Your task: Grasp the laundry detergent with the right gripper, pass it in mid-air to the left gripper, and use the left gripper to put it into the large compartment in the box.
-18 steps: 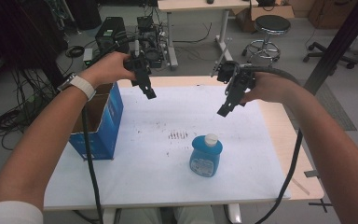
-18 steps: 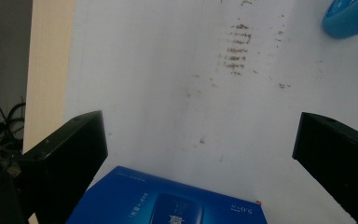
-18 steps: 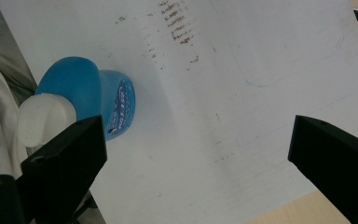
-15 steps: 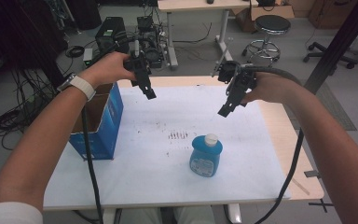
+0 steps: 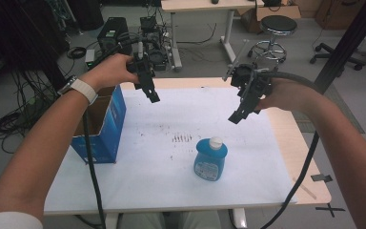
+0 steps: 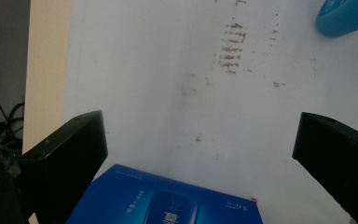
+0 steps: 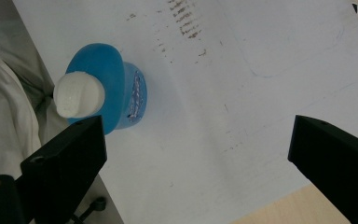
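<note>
Print was noted on the blue box (image 6: 168, 200), white characters with "5.0" legible at one corner in the left gripper view; the remainder could not be read. A pale label was seen on the blue bottle (image 5: 210, 160), its text too small to tell. The box was found standing open-topped at the left edge of the white table sheet (image 5: 171, 186), and a patch of brown smudges (image 5: 181, 139) lay between box and bottle. The bottle, squat and blue with a white cap (image 7: 78, 94), was found upright on the sheet, near the front edge, right of centre. The left gripper (image 5: 152, 97) and the right gripper (image 5: 236, 117) were held above the sheet, well apart, jaws spread wide and nothing between them.
</note>
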A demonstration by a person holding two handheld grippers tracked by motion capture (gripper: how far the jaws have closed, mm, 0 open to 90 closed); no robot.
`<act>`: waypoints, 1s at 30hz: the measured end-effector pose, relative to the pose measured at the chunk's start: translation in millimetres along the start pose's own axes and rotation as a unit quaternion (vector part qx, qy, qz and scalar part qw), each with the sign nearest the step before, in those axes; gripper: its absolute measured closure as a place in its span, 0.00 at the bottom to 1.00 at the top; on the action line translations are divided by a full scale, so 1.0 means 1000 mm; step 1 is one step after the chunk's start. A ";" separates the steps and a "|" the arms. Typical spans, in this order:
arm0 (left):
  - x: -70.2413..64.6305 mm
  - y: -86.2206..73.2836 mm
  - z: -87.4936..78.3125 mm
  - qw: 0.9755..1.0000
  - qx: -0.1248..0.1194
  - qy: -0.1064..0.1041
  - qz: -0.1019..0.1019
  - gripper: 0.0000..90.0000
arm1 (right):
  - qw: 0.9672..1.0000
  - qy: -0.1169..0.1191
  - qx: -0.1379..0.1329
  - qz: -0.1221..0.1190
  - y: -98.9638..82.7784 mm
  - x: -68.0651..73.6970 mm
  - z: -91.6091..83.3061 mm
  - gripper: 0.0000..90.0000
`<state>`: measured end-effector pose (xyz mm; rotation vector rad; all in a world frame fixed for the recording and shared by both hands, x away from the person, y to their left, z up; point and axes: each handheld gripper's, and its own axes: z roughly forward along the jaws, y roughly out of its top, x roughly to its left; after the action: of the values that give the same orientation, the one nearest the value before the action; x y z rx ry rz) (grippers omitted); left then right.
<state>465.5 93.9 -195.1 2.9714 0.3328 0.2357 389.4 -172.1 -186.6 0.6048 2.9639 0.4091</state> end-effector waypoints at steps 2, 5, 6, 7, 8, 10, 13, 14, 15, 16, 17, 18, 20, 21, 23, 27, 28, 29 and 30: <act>-0.001 0.000 0.000 1.000 0.000 -0.001 -0.002 0.04 | 1.000 -0.001 0.000 0.004 -0.002 0.002 -0.003 0.05; -0.001 0.001 0.001 1.000 0.002 -0.001 0.000 0.04 | 1.000 -0.002 -0.008 0.006 -0.008 0.008 -0.008 0.05; -0.002 0.001 0.000 1.000 0.002 0.000 0.000 0.04 | 1.000 -0.003 -0.009 0.007 -0.009 0.010 -0.009 0.05; -0.002 0.001 0.001 1.000 0.000 -0.001 0.000 0.04 | 1.000 -0.003 -0.009 0.007 -0.009 0.010 -0.009 0.05; -0.002 0.001 0.000 1.000 0.001 0.000 0.001 0.04 | 1.000 -0.004 -0.011 0.006 -0.011 0.012 -0.010 0.05; -0.003 0.001 0.000 1.000 0.001 0.000 0.001 0.04 | 1.000 -0.003 -0.014 0.009 -0.015 0.017 -0.011 0.05; -0.005 0.001 0.000 1.000 0.002 -0.001 0.002 0.04 | 1.000 -0.005 -0.011 0.011 -0.020 0.022 -0.012 0.05; -0.005 0.001 0.000 1.000 0.002 -0.002 0.003 0.04 | 1.000 -0.004 -0.011 0.010 -0.021 0.024 -0.012 0.05; -0.005 0.001 0.001 1.000 0.002 -0.002 0.004 0.04 | 1.000 -0.003 -0.011 0.011 -0.023 0.025 -0.012 0.05; -0.006 0.001 0.001 1.000 0.002 -0.002 0.003 0.04 | 1.000 -0.003 -0.011 0.011 -0.023 0.025 -0.012 0.05; -0.006 0.001 0.001 1.000 0.002 -0.002 0.004 0.04 | 1.000 -0.003 -0.012 0.011 -0.024 0.027 -0.012 0.05; -0.007 0.001 0.001 1.000 -0.001 -0.002 0.003 0.04 | 1.000 -0.002 -0.012 0.013 -0.025 0.028 -0.012 0.05; -0.007 0.001 0.000 1.000 0.001 -0.002 0.004 0.04 | 1.000 -0.001 -0.014 0.015 -0.029 0.030 -0.012 0.05; -0.007 0.001 0.000 1.000 0.001 -0.002 0.003 0.04 | 1.000 -0.001 -0.015 0.017 -0.031 0.031 -0.012 0.05; -0.007 0.002 0.000 1.000 0.001 -0.002 0.004 0.04 | 1.000 0.002 -0.017 0.022 -0.034 0.034 -0.010 0.05; -0.008 0.002 0.000 1.000 0.000 -0.002 0.005 0.04 | 0.999 0.006 -0.020 0.025 -0.039 0.037 -0.007 0.05; -0.008 0.002 0.000 1.000 0.000 -0.002 0.004 0.04 | 0.999 0.007 -0.020 0.026 -0.040 0.038 -0.006 0.05; -0.007 0.002 0.000 1.000 0.001 -0.002 0.004 0.04 | 0.999 0.007 -0.020 0.028 -0.041 0.038 -0.006 0.05; -0.008 0.002 0.000 1.000 0.001 -0.002 0.002 0.04 | 0.999 0.009 -0.022 0.031 -0.043 0.040 -0.004 0.05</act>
<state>458.6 90.6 -195.8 2.9742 0.3267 0.2293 336.1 -195.6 -195.9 0.6930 2.9510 0.4857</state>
